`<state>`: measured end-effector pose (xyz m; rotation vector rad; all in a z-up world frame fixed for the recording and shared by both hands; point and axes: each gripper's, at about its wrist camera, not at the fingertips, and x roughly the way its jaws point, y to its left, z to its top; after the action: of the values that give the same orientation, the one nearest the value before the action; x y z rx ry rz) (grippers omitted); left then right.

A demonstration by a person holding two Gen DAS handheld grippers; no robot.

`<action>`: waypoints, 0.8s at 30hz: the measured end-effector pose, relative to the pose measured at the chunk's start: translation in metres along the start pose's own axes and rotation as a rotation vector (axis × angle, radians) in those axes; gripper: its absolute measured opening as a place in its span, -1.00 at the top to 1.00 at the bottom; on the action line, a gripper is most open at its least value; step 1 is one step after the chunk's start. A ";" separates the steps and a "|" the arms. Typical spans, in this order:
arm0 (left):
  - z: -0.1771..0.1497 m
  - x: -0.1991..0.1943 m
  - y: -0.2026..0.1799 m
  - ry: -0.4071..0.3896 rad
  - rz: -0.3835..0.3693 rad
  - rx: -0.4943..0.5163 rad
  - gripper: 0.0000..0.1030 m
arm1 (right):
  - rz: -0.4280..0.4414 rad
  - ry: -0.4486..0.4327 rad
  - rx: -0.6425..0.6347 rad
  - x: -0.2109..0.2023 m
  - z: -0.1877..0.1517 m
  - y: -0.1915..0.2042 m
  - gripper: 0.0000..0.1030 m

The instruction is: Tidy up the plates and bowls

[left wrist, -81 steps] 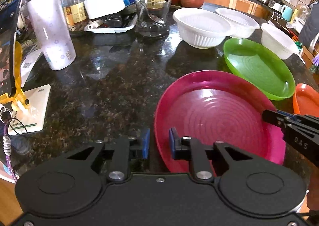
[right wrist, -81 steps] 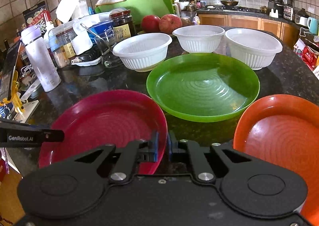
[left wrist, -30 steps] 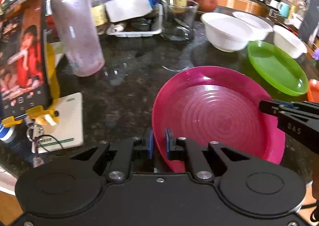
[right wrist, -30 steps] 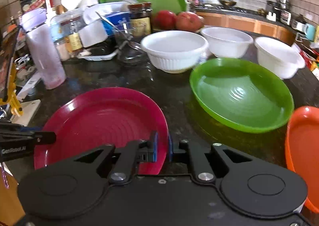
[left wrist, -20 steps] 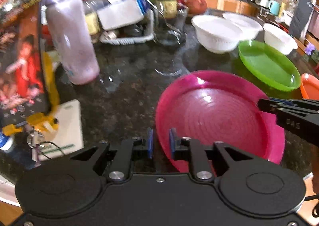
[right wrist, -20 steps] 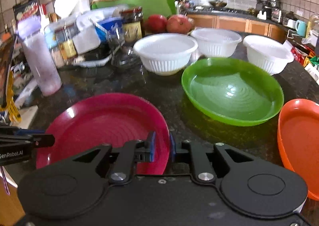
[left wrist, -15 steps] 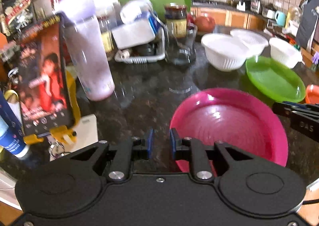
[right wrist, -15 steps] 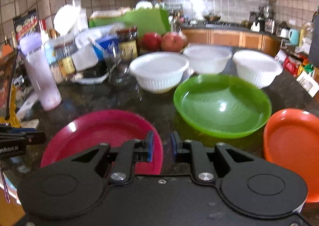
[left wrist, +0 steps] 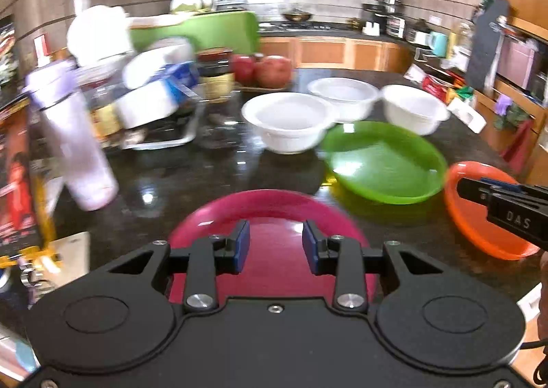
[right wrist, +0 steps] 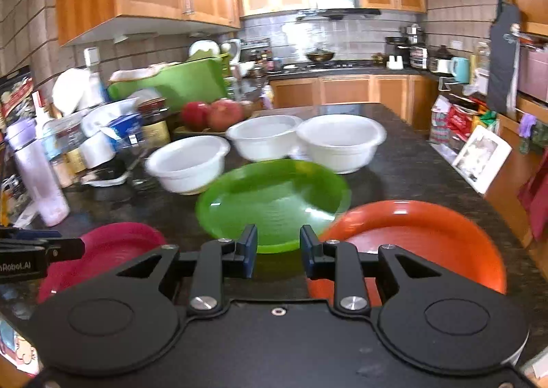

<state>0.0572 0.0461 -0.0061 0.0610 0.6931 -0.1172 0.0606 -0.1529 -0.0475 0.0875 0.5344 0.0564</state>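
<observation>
My left claw (left wrist: 275,247) has just been opening and grips nothing, its pads parted above the magenta plate (left wrist: 274,213) at bottom centre. Only the right view shows my right claw (right wrist: 278,247), also just opening, empty, before the green plate (right wrist: 274,203)'s near rim, orange plate (right wrist: 424,237) lower right, bare countertop (right wrist: 411,179) beyond.

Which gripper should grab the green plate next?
Right, probably. The right gripper has just been opening, nothing between its jaws, and points at the green plate near rim. The left gripper, also opening and empty, sits over the magenta plate, farther away.
</observation>
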 end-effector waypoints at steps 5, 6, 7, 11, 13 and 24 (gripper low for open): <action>0.009 0.015 -0.053 0.027 -0.053 0.034 0.14 | -0.044 0.004 0.022 -0.005 0.000 -0.057 0.42; 0.010 0.019 -0.062 0.036 -0.062 0.037 0.14 | -0.055 0.004 0.025 -0.005 0.000 -0.067 0.42; 0.012 0.023 -0.070 0.047 -0.070 0.039 0.14 | -0.066 0.004 0.026 -0.004 0.000 -0.078 0.42; 0.018 0.038 -0.102 0.081 -0.093 0.043 0.14 | -0.108 0.005 0.015 -0.002 -0.001 -0.116 0.42; 0.019 0.043 -0.115 0.093 -0.095 0.041 0.14 | -0.109 0.015 0.018 0.000 -0.003 -0.132 0.42; 0.013 0.062 -0.152 0.148 -0.064 -0.016 0.14 | -0.021 0.058 -0.019 0.018 0.000 -0.173 0.42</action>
<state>0.0936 -0.1116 -0.0383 0.0327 0.8440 -0.1698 0.0815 -0.3239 -0.0742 0.0614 0.5923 0.0438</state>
